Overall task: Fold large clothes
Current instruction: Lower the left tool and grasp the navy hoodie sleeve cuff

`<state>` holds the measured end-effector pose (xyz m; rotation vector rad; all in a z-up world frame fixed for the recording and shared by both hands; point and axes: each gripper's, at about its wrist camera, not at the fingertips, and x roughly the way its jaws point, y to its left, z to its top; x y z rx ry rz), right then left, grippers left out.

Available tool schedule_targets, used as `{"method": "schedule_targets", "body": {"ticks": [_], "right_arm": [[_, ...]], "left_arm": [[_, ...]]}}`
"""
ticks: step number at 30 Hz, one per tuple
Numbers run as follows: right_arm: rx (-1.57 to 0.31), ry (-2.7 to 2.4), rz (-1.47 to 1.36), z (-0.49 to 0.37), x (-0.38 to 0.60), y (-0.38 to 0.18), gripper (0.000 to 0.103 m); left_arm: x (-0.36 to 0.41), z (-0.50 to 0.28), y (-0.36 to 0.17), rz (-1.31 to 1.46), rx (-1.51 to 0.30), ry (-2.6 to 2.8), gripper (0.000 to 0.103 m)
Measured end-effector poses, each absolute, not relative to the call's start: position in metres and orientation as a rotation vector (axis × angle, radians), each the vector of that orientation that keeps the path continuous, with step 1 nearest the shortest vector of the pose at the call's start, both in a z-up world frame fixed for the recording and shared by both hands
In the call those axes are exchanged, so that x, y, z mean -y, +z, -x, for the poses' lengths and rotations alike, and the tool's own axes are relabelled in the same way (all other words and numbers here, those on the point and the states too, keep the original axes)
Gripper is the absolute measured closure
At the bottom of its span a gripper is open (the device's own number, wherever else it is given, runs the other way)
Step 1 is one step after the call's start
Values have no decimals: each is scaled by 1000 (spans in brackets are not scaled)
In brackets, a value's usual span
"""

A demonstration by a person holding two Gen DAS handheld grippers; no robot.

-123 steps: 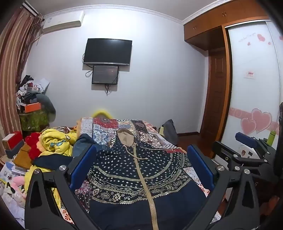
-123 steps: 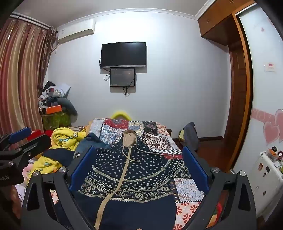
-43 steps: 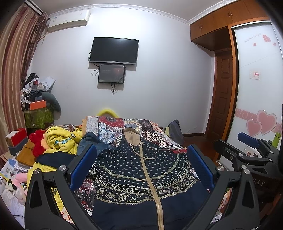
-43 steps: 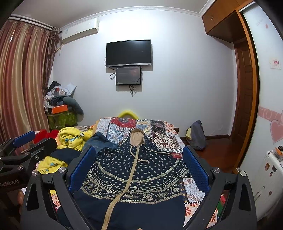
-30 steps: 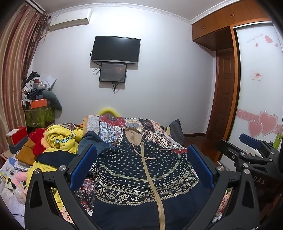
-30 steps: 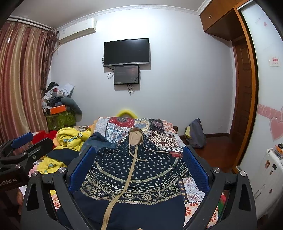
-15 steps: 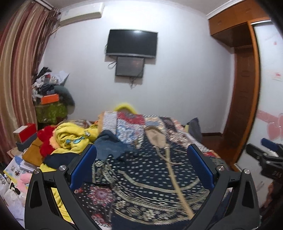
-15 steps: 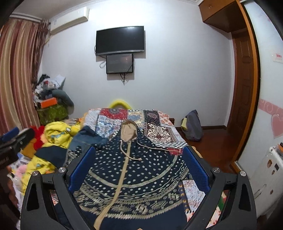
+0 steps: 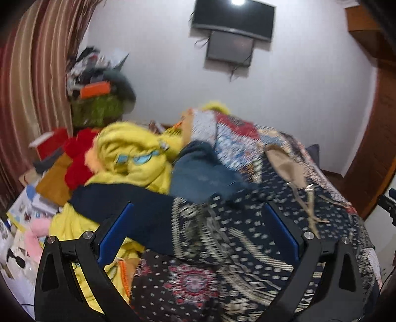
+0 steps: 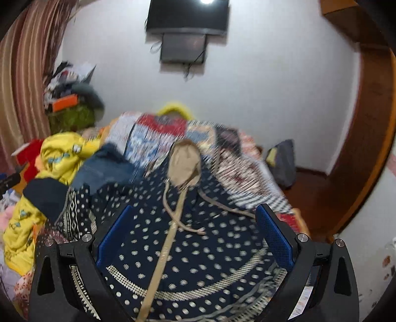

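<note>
A large navy hooded garment [image 10: 198, 250] with cream dots, patterned bands, a tan zip strip and a tan-lined hood [image 10: 184, 163] lies spread flat on the bed. Its plain navy left sleeve [image 9: 128, 218] stretches out to the left. My left gripper [image 9: 198, 230] is open and empty above the sleeve and left body of the garment. My right gripper [image 10: 191, 232] is open and empty above the garment's chest, near the drawstrings. Both views are blurred by motion.
A patchwork bedspread [image 10: 158, 133] covers the bed. A yellow garment [image 9: 133, 153], a blue denim piece [image 9: 203, 175] and red fabric [image 9: 79, 153] pile at the left. A cluttered stand [image 9: 99, 99], TV [image 9: 232, 17], wooden door [image 10: 366, 138] and dark bag [image 10: 282, 161] surround it.
Both grippers have dropped and tilted down toward the bed. The left one has swung left over the sleeve; the right one has moved closer over the chest. Both stay open.
</note>
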<state>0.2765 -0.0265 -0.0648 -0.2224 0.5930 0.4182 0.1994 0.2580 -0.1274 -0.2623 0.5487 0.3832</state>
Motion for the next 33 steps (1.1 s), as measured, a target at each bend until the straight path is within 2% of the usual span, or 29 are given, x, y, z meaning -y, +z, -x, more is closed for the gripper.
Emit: {"method": "schedule_targets", "body": {"ticks": [7, 13, 16, 20, 25, 31, 33], "right_arm": [[-741, 463, 305, -320, -5, -113, 5], [-838, 474, 317, -346, -12, -141, 5], [-868, 472, 318, -357, -16, -150, 5], [-890, 475, 307, -364, -16, -154, 5], [-901, 477, 310, -364, -18, -156, 5], [-885, 479, 344, -358, -18, -153, 5], [-884, 477, 367, -356, -17, -152, 5]], "left_arm": [[-334, -212, -189, 421, -715, 393, 0], [-399, -214, -236, 612, -790, 395, 1], [-423, -216, -251, 707, -807, 396, 9], [-456, -221, -272, 853, -807, 406, 11], [-478, -227, -291, 1004, -801, 467, 20], [-477, -244, -282, 862, -858, 603, 54], [-470, -251, -269, 725, -893, 658, 78]]}}
